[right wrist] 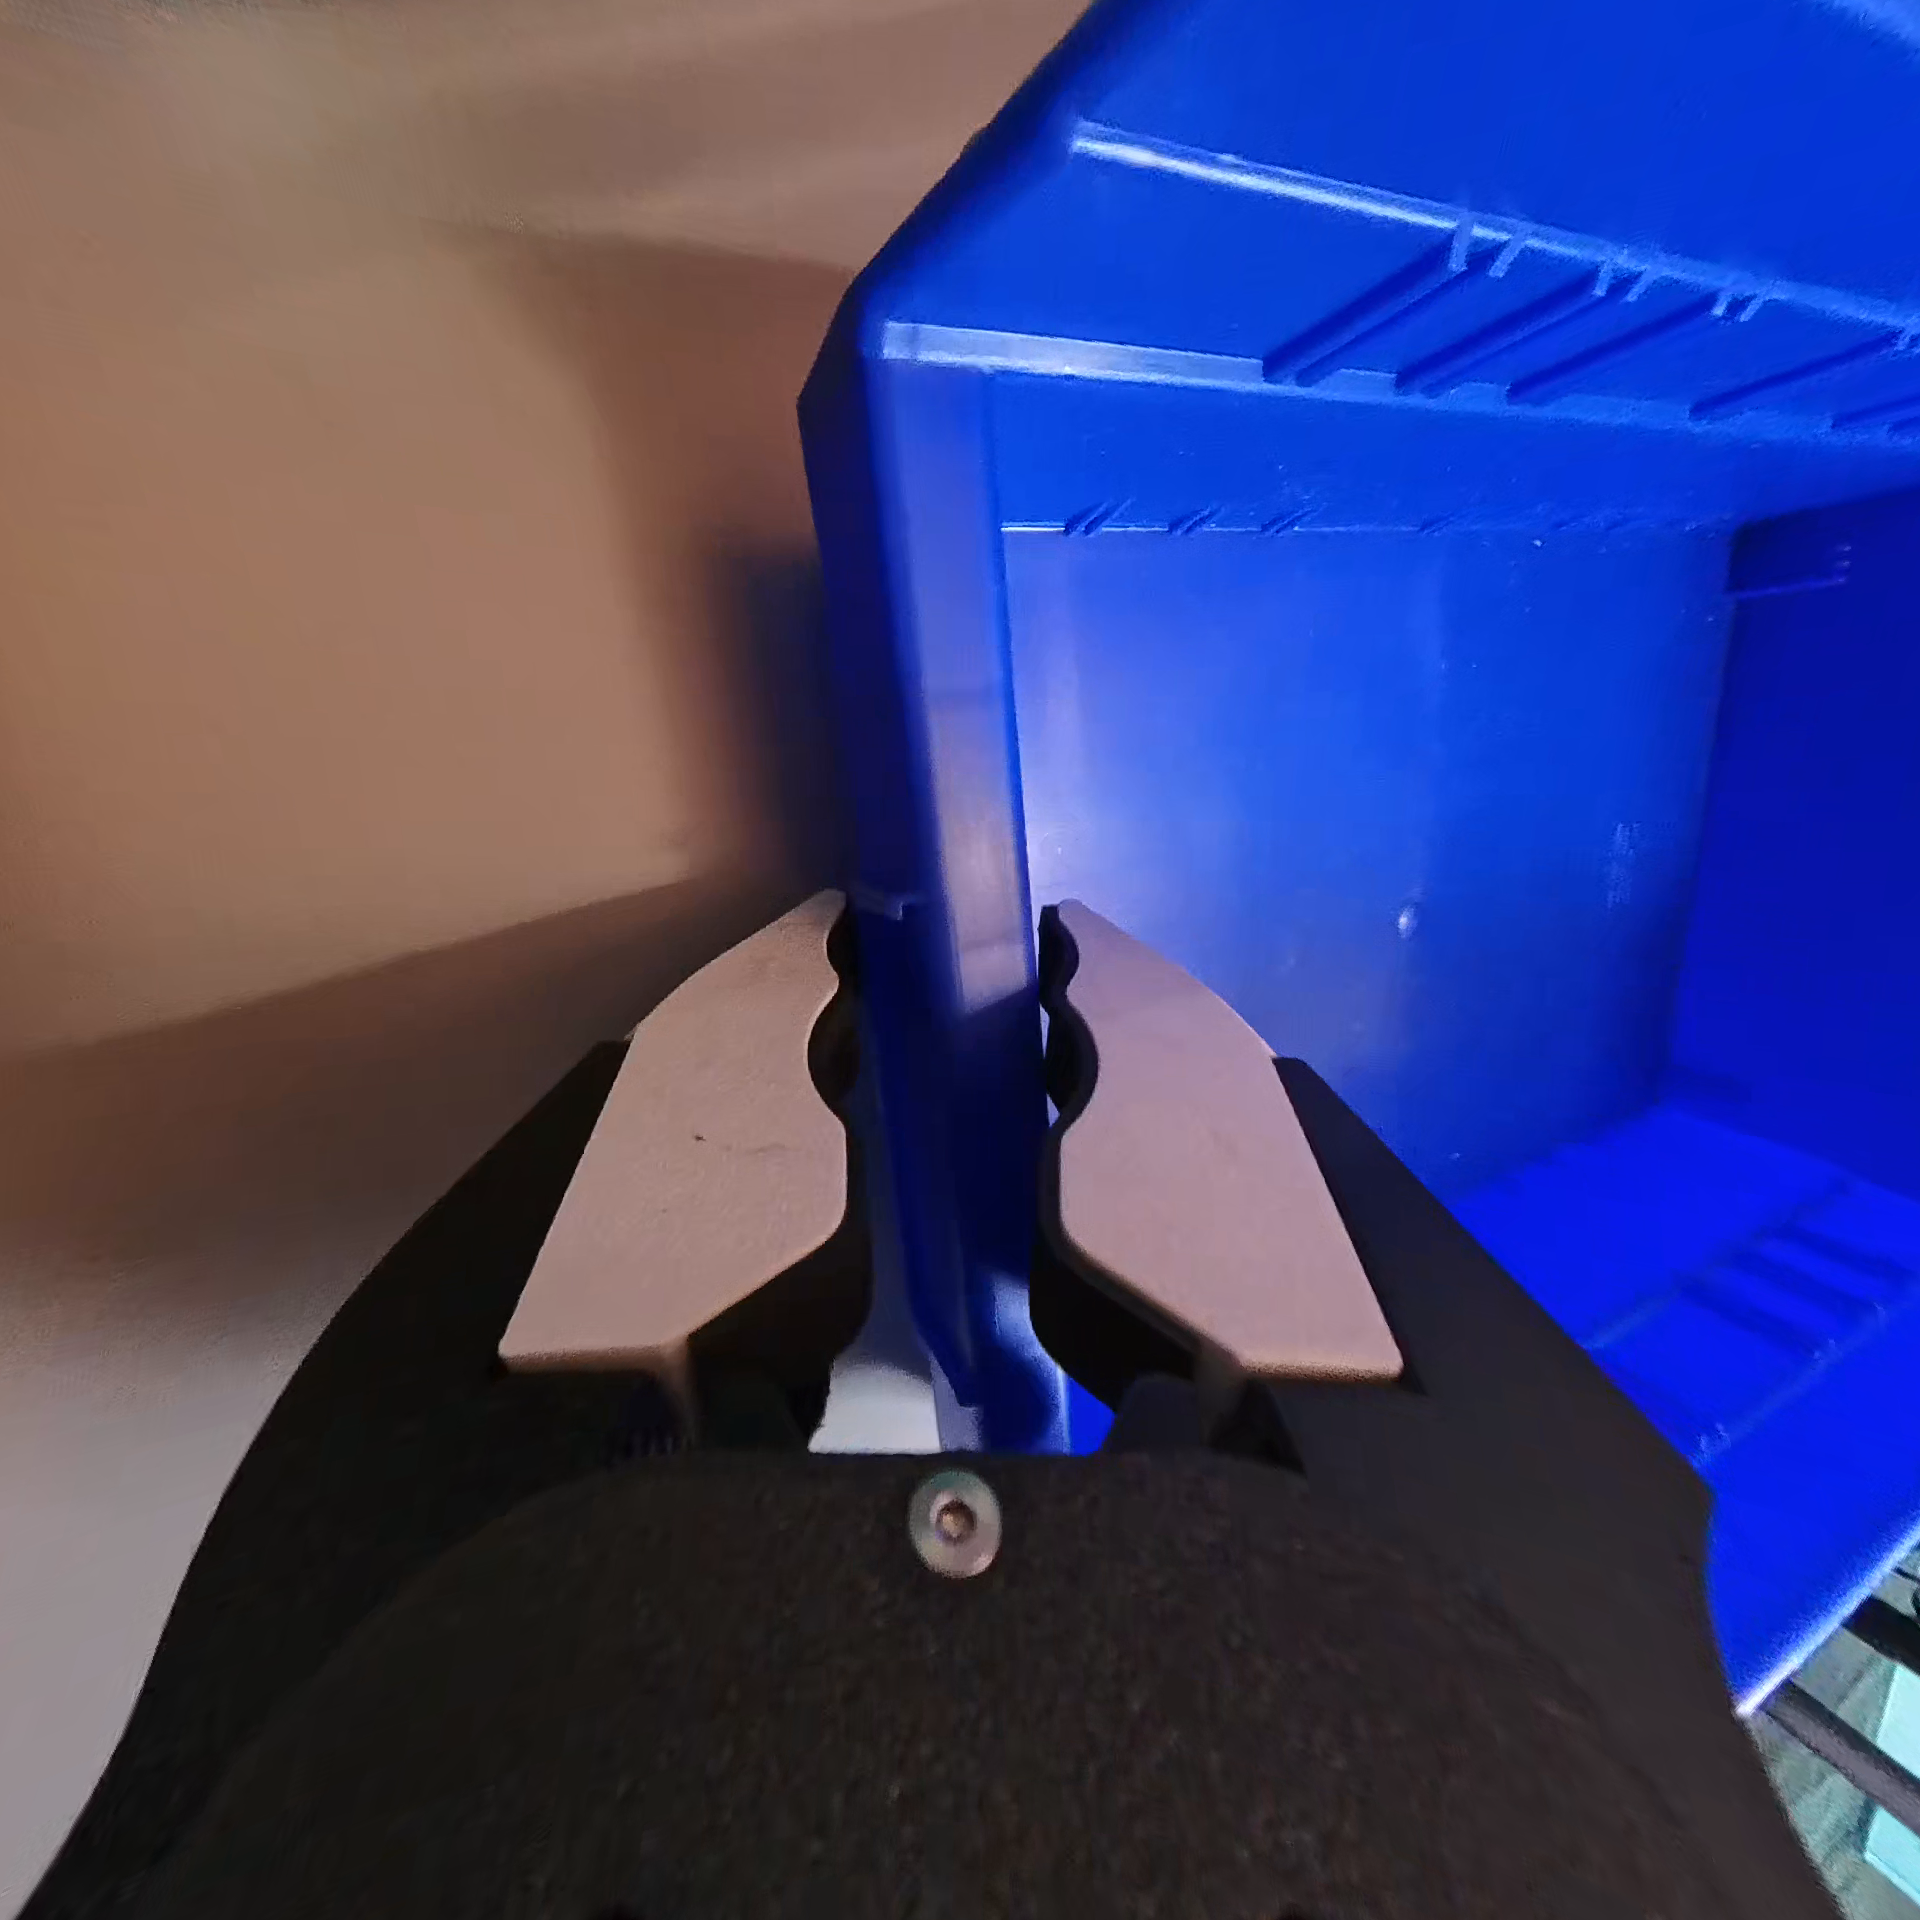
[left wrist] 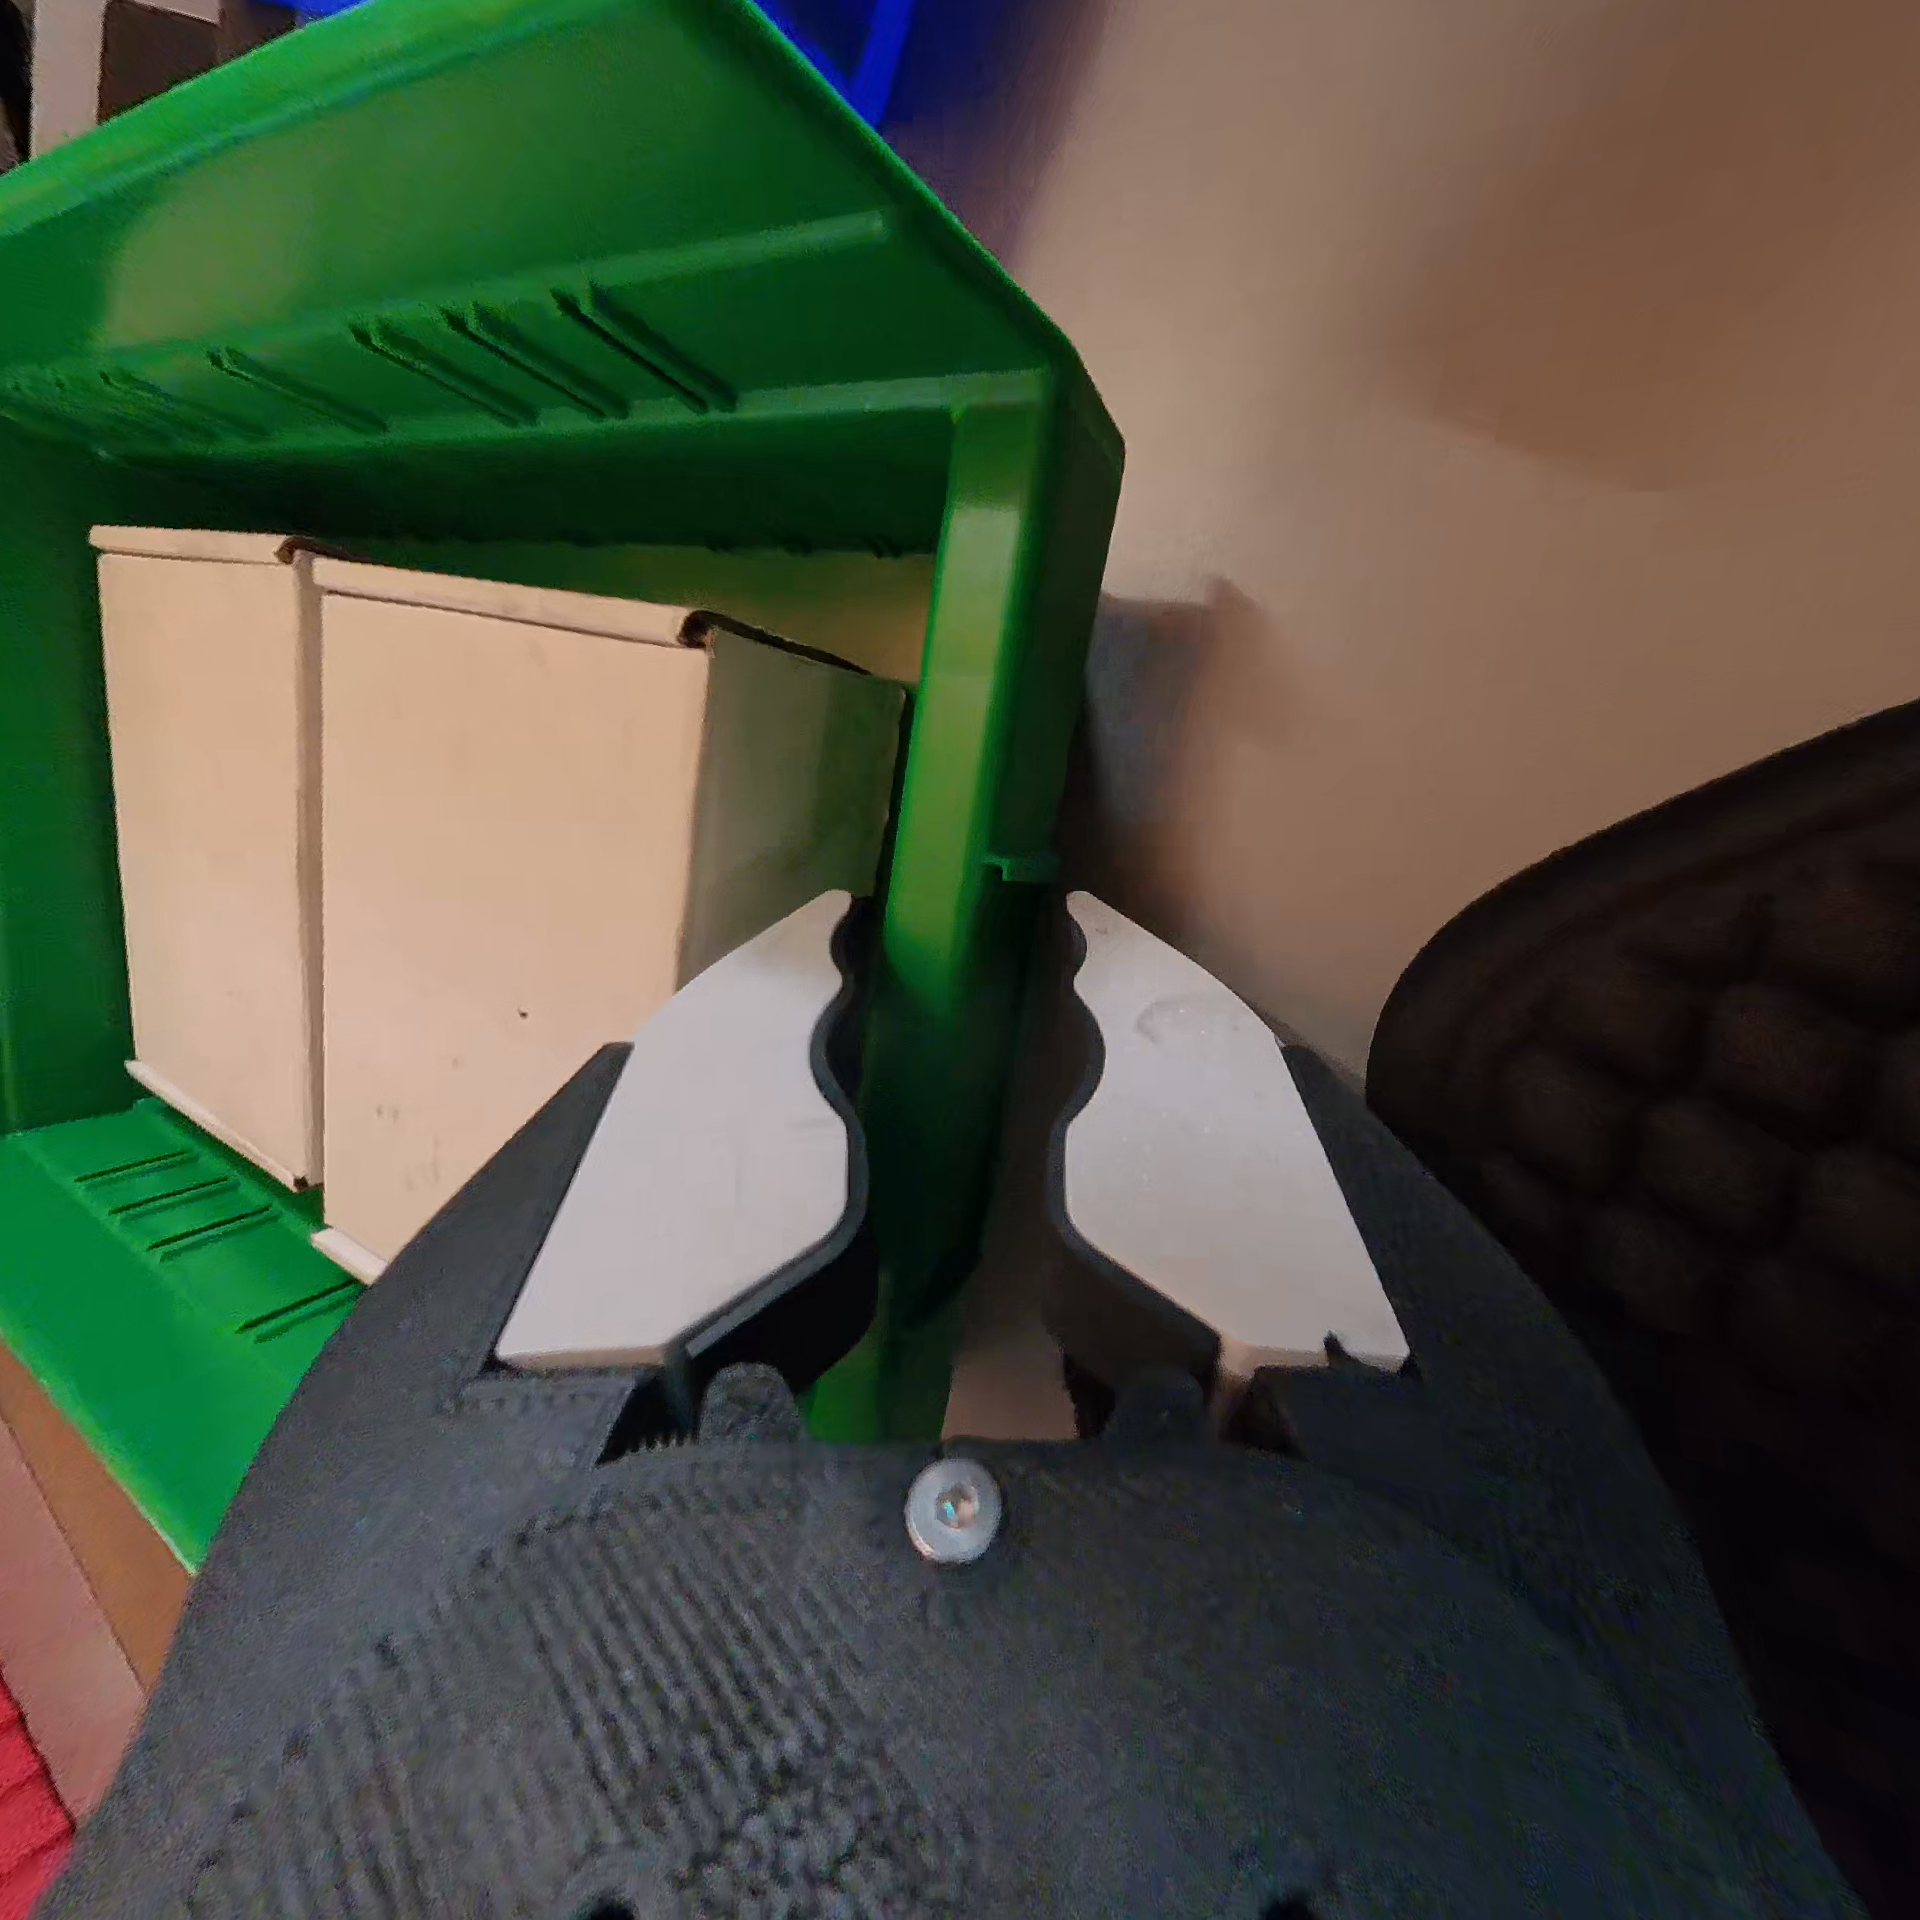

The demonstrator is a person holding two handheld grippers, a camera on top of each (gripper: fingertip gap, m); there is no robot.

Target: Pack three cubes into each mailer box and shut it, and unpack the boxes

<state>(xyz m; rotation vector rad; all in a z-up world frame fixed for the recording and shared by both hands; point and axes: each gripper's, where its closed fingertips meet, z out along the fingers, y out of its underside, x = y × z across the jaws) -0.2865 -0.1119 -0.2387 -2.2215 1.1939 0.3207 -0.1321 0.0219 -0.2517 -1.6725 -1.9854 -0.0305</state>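
A green plastic bin fills the left wrist view and holds three white mailer boxes standing side by side, all shut. My left gripper is shut on the bin's right side wall, one finger inside and one outside. A blue plastic bin fills the right wrist view, and its inside shows nothing in it. My right gripper is shut on the blue bin's left side wall, one finger on each side. No cubes are in view.
A beige surface lies behind both bins. A dark, rounded, padded object sits close to the right of the green bin. A corner of the blue bin shows above the green one. Something red is at the bottom left. The gap from one gripper's tips to the other's is roughly 20 cm.
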